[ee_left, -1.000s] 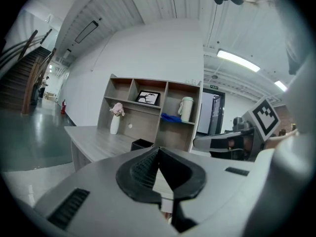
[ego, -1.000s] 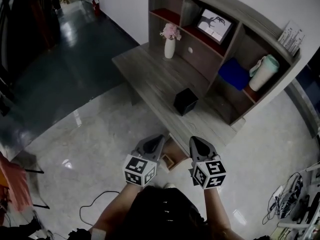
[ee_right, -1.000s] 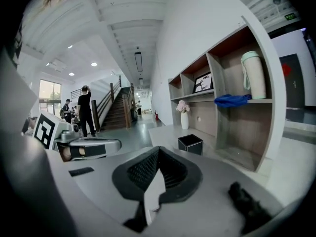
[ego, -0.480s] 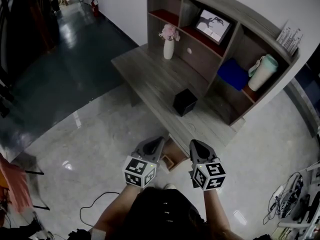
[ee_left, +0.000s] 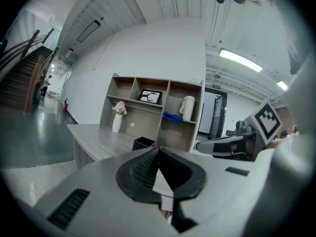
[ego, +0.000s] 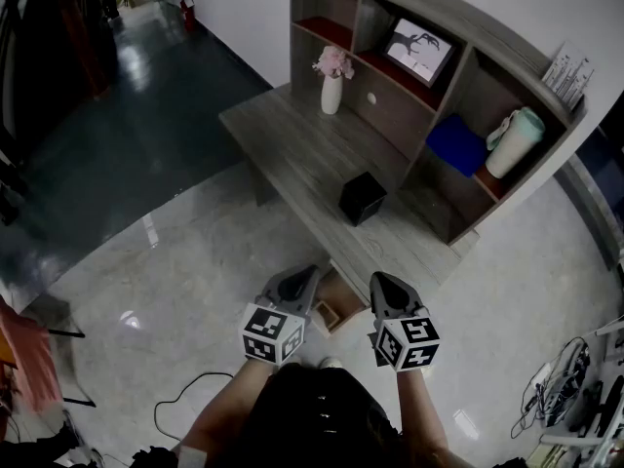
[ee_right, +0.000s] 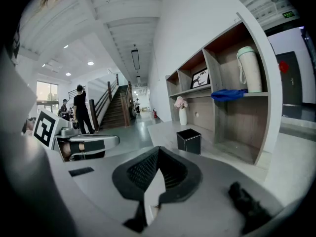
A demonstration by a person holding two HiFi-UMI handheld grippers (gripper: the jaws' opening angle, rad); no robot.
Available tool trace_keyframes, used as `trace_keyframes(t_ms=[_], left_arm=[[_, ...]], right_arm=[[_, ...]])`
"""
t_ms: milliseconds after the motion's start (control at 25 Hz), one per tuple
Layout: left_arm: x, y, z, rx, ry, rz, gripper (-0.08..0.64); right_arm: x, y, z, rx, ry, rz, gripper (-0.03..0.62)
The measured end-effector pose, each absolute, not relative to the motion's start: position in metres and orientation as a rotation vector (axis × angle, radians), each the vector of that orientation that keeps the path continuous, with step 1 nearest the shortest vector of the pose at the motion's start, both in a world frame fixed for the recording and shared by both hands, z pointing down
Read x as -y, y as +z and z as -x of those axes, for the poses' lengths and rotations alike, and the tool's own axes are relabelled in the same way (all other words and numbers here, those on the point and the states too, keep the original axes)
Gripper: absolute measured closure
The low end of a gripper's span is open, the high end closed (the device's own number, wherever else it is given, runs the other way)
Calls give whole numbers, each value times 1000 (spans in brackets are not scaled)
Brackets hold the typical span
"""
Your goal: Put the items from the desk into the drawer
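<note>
Pale polished floor surrounds a grey wood worktop (ego: 292, 144) backed by a shelf unit (ego: 390, 115). On it, a black box (ego: 362, 198) sits about midway between the near and back edges. It is the item closest to the person, so probably the first to go. A vase of pink flowers (ego: 331, 81) stands at the back edge against the shelves. Below the near edge a wooden drawer (ego: 338, 310) seems pulled out, ready to receive things. The left claw (ego: 310, 273) and right claw (ego: 378, 279) hang side by side above it. Both are clenched on nothing, well short of the box, in what I judge to be a ready stance.
</note>
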State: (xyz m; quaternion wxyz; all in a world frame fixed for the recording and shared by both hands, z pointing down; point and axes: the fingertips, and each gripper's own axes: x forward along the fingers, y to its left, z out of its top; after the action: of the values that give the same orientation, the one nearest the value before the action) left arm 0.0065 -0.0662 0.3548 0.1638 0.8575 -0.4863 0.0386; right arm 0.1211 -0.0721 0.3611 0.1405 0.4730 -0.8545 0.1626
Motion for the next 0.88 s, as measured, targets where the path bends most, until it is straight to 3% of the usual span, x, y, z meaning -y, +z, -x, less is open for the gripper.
trace_keyframes(t_ms=[880], left_arm=[[120,368,-18,1371,142,-2443,551]], right_arm=[[142,355,-116,2495,365,-1291,581]])
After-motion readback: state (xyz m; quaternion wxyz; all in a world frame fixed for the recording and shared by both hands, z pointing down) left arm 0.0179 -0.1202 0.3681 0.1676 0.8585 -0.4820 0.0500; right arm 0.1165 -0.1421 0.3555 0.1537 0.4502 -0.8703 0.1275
